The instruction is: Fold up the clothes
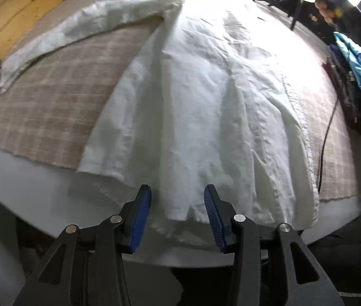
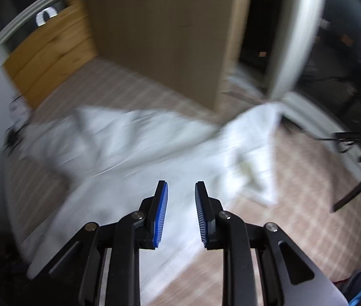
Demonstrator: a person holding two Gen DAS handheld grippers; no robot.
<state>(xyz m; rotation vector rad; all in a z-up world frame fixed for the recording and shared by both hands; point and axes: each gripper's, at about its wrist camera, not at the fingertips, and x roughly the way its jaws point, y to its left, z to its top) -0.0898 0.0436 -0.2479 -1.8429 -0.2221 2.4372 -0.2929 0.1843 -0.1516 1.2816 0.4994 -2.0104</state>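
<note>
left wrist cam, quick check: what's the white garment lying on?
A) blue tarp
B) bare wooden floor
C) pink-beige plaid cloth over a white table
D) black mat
C: in the left wrist view the white garment is spread over a pink-beige plaid cloth, whose frayed near edge lies on the white table; the right wrist view, though blurred, shows the same plaid under it.
</note>
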